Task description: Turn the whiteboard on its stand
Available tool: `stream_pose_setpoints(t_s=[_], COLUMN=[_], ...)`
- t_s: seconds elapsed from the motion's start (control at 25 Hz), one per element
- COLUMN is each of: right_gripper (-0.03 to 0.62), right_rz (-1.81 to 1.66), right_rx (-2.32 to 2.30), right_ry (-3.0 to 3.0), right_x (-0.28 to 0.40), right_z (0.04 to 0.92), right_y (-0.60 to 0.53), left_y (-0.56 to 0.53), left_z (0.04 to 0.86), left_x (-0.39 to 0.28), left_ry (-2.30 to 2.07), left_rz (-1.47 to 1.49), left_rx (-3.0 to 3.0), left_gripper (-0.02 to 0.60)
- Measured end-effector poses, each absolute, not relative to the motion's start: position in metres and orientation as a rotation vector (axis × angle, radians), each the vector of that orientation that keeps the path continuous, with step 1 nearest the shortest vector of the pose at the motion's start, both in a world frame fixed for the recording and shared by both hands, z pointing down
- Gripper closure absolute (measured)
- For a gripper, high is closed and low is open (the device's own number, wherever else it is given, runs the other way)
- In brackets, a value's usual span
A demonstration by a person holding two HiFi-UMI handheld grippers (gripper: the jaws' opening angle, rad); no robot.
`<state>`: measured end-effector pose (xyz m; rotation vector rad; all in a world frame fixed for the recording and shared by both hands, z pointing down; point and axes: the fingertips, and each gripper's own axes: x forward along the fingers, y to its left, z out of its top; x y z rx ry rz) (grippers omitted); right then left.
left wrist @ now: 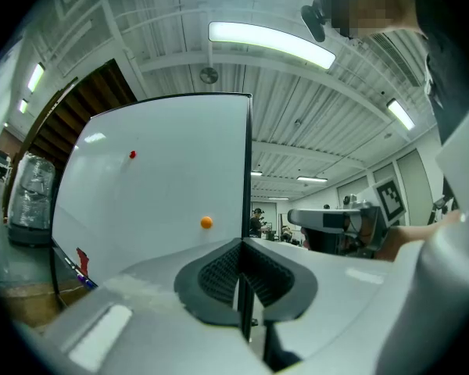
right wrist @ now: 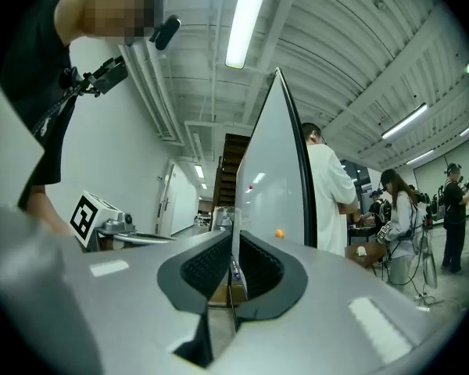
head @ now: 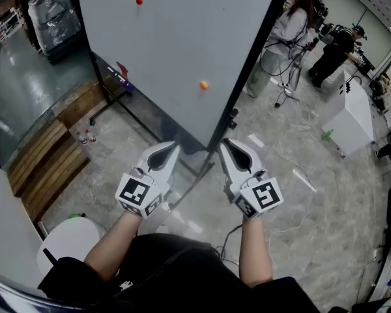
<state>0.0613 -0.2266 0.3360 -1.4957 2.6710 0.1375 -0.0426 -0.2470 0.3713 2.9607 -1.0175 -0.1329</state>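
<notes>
Two grips | left gripper jaws clamp whiteboard edge | right gripper jaws too

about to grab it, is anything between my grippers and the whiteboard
Nothing visible does. The left gripper and right gripper both point at the whiteboard, near its lower corner, with only air between. The people stand beyond it, to the right.
</notes>
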Motion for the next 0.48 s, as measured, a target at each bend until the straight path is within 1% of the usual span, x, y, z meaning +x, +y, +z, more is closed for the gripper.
stream_pose_setpoints(t_s=[0.16,0.48], right_gripper=[0.576,0.585], right_rz=[0.126,-0.018], right_rx=[-1.474,-1.534], right_ry=[2.679,2.651], right_x=[0.041,0.023], right_z=[0.348,0.385], right_y=[-0.224,-0.208], left_y=[-0.248,-0.244], left_z=[0.374,0.374], left_x=[-0.048,-0.056], left_ry=[-1.025,-1.033], left_rz=[-0.132,-0.148], left_rx=[2.952,2.947], left_gripper=[0.578,0.578])
